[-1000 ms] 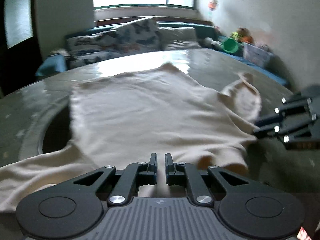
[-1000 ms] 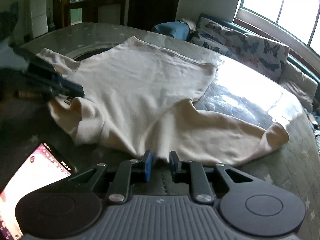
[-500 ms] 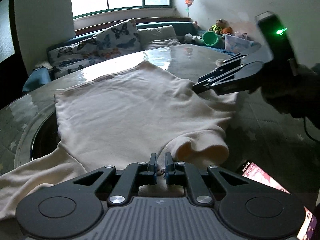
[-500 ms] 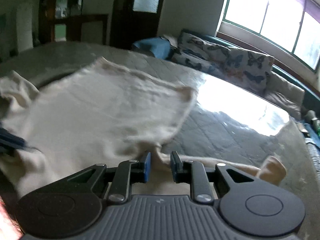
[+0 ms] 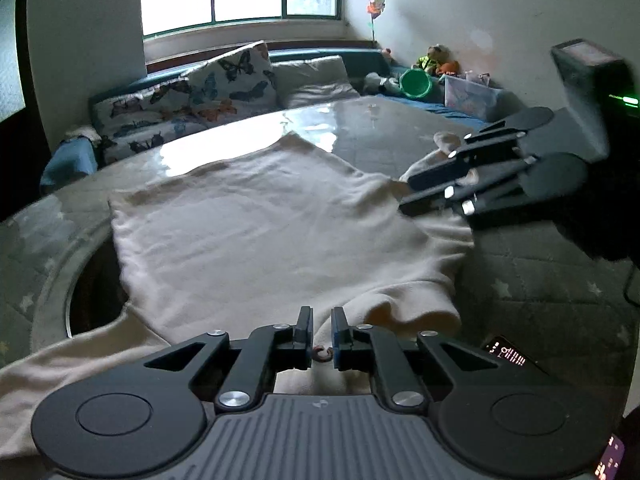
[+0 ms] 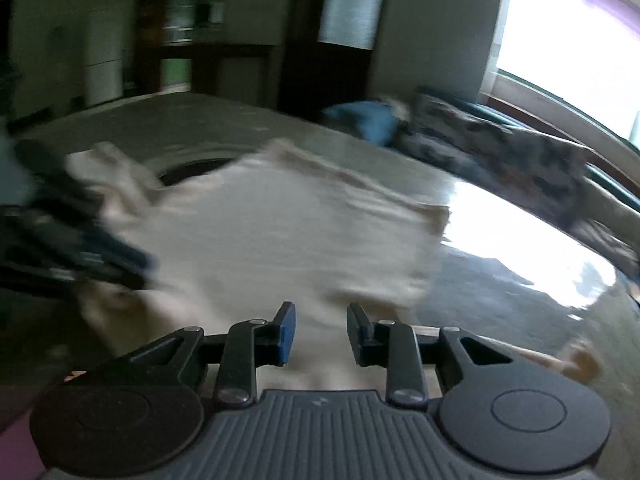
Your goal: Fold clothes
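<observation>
A cream long-sleeved sweater (image 5: 260, 232) lies spread on the round grey table (image 5: 532, 280); it also shows, blurred, in the right wrist view (image 6: 280, 240). My left gripper (image 5: 321, 326) is shut on the sweater's near edge by the collar. My right gripper (image 6: 321, 332) is open, with the cloth lying under its jaws; in the left wrist view it (image 5: 404, 192) hovers at the sweater's right shoulder, near the right sleeve (image 5: 444, 144).
A phone (image 5: 508, 354) with a lit screen lies on the table to the right of my left gripper. A dark round opening (image 5: 96, 280) in the table is at the left. A sofa with butterfly cushions (image 5: 224, 80) stands behind the table.
My right gripper has opened and let go of the cloth, and is moving fast, so its view is blurred. My left gripper keeps its hold and has barely moved.
</observation>
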The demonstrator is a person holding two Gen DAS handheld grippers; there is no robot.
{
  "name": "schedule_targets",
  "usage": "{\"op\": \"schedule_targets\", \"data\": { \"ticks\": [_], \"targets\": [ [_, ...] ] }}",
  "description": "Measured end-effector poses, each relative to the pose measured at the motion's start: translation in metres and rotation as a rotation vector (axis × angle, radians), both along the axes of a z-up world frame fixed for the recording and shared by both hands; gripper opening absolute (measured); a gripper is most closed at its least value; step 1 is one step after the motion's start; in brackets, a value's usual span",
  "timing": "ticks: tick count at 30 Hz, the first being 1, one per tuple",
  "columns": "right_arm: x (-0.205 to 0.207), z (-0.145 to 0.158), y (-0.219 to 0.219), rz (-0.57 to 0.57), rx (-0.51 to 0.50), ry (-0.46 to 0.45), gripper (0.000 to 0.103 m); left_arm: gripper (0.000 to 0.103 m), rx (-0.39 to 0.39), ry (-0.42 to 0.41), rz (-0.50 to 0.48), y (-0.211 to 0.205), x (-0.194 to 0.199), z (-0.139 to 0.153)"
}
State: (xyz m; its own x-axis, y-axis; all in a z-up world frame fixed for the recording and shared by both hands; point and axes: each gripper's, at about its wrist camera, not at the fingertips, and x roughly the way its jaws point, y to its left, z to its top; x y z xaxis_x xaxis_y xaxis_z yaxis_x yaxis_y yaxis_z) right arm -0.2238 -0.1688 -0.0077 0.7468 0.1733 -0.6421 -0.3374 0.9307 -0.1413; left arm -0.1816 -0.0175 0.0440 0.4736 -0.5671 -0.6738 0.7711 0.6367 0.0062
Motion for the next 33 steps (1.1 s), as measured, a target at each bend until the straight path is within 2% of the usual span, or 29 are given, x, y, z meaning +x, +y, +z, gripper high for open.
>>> {"op": "schedule_targets", "data": {
  "ticks": [3, 6, 9, 12, 19, 24, 27, 29, 33],
  "targets": [
    [-0.007, -0.008, 0.014, 0.059, -0.022, 0.032, 0.028, 0.01, 0.016, -0.016, -0.012, 0.001, -0.005, -0.004],
    [-0.017, -0.015, 0.011, 0.064, -0.04, 0.047, 0.028, 0.011, 0.009, -0.01, -0.015, 0.005, -0.006, -0.004],
    [-0.025, -0.008, -0.003, 0.037, -0.007, 0.046, 0.029, 0.014, 0.013, -0.012, -0.01, 0.005, -0.004, -0.002],
    [-0.029, 0.002, -0.029, -0.051, 0.016, 0.017, 0.031, 0.015, 0.01, -0.02, -0.01, 0.001, -0.001, 0.003],
    [0.002, 0.001, -0.11, -0.415, -0.011, -0.02, 0.032, 0.019, -0.004, -0.047, -0.048, -0.022, -0.002, 0.016],
    [0.021, -0.01, -0.137, -0.519, 0.007, 0.003, 0.036, 0.021, -0.005, -0.07, -0.107, -0.049, -0.007, 0.022],
    [0.02, -0.016, -0.146, -0.556, 0.016, 0.012, 0.034, 0.023, -0.008, -0.077, -0.131, -0.061, -0.01, 0.024],
    [0.013, -0.019, -0.154, -0.588, 0.021, 0.008, 0.024, 0.025, -0.007, -0.079, -0.142, -0.067, -0.011, 0.023],
    [-0.008, -0.022, -0.179, -0.68, 0.042, 0.006, 0.024, 0.025, 0.005, -0.066, -0.151, -0.071, -0.009, 0.018]
  ]
}}
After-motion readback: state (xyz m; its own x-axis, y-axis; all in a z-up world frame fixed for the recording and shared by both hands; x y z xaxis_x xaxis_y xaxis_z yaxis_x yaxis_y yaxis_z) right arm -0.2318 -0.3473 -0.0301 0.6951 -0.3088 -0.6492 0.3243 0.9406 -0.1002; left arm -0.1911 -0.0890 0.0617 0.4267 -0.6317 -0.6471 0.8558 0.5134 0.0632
